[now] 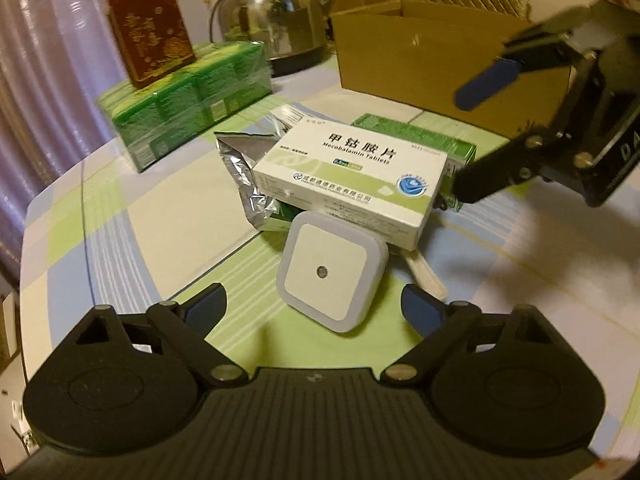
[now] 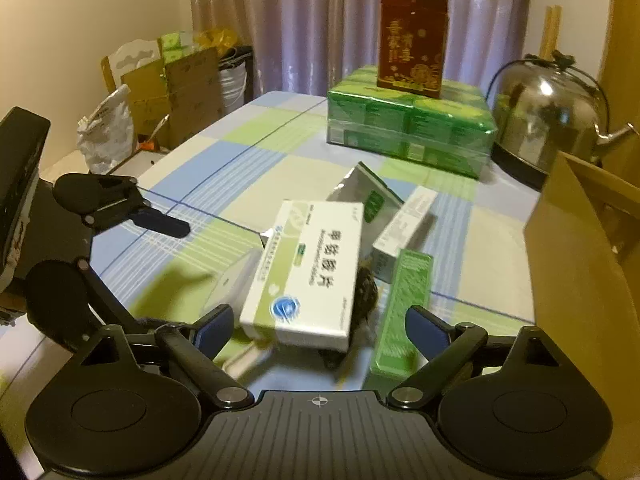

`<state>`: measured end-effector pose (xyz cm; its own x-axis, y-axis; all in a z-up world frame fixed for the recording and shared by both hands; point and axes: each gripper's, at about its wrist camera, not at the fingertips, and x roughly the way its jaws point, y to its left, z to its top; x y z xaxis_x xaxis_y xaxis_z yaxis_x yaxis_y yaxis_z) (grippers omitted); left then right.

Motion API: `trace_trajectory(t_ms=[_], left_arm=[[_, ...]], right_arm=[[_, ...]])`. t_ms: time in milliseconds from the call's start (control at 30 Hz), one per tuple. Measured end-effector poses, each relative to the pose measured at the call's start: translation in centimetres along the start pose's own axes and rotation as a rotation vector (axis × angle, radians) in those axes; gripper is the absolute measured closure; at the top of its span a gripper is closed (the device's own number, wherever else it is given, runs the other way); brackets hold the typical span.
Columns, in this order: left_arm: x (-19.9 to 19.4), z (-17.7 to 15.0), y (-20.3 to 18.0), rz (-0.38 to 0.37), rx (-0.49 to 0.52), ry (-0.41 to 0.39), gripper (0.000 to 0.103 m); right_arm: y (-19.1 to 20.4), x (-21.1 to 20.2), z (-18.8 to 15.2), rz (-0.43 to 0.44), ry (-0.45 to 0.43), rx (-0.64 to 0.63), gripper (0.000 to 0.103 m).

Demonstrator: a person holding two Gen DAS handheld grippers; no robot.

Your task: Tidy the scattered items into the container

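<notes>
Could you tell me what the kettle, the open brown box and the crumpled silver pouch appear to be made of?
Domed silver kettle: polished metal, probably stainless steel; it mirrors the room. Open brown box: matte corrugated cardboard, with folded flaps. Crumpled silver pouch: glossy foil or foil laminate, judging by its sharp, shiny creases.

I see the scattered items heaped at the table's centre. A white-and-green cardboard tablet box (image 1: 352, 178) printed "Mecobalamin Tablets" lies on top, tilted, label up. A square white plastic night light (image 1: 332, 276) with a small round sensor leans against the pile at the box's 6 o'clock. A crumpled silver foil pouch (image 1: 244, 172) pokes out at its 9 o'clock. A long green carton (image 2: 402, 312) lies flat at its 3 o'clock in my left view. Another white carton (image 2: 404, 232) sits behind it. At 1 o'clock stands the open brown cardboard container (image 1: 420, 64); I cannot see inside it.
</notes>
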<state>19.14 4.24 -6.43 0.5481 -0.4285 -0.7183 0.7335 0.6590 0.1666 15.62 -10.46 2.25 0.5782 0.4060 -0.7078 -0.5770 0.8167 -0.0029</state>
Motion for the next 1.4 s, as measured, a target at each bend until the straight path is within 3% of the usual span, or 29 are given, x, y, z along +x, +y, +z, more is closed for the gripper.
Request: trace_trajectory(t_ms=[400,467,567,800,933,1100,1400], left_arm=[[2.1,0.2,1.0,-0.08,0.034,-0.001,0.018],[2.2,0.2,0.9,-0.088,0.037,-0.003,0.02],[2.5,0.3,0.9,-0.104,0.036,-0.009,0.021],[3.1,0.7,1.2,-0.138,0.039,-0.023,0.022],[3.4,0.9,1.0,-0.153,0.039,-0.005,0.036],[2.5,0.6,0.5,-0.164,0.007,0.014,0.037],[-1.2,-0.3,-4.3,-0.144,-0.03,0.13,0.037]], right_arm=[[0.4,4.4,0.7,0.004,0.063,0.003,0.021],[0.4,4.6,0.7,0.002,0.063,0.005,0.032],[0.3,4.5,0.6,-0.004,0.062,0.002,0.033],[-0.3,2.5,-0.2,-0.009,0.053,0.01,0.034],[-0.4,0.9,-1.1,-0.021,0.046,0.001,0.034],[-0.5,-1.1,-2.6,-0.031,0.045,-0.004,0.034],[-1.4,-5.6,-7.0,-0.039,0.067,0.027,0.034]])
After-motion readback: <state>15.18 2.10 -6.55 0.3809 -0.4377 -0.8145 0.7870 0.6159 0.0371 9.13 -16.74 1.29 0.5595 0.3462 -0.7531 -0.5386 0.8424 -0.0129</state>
